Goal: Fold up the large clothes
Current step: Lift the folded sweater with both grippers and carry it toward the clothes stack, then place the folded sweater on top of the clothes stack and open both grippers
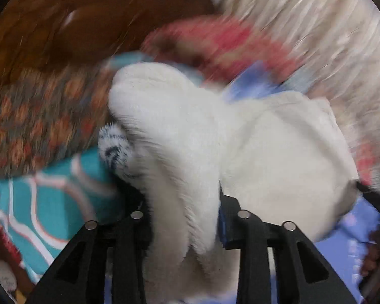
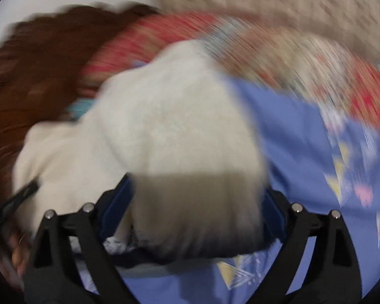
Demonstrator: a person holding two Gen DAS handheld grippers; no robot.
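Note:
A white fleecy garment (image 1: 253, 152) fills the middle of both views, bunched and lifted; it shows in the right wrist view (image 2: 164, 131) too. My left gripper (image 1: 185, 217) is shut on a fold of it. My right gripper (image 2: 197, 217) is shut on another thick fold of it. A speckled black-and-white cuff (image 1: 114, 149) pokes out at the garment's left side. The other gripper's black tip (image 1: 375, 197) touches the garment's right edge. Both views are motion-blurred.
A blue patterned bedsheet (image 2: 304, 139) lies under the garment. A teal patterned pillow (image 1: 50, 202) sits at the left, a brown blanket (image 1: 76, 20) behind it, a red patterned cloth (image 2: 152, 40) at the back, and a beige curtain (image 1: 304, 25) beyond.

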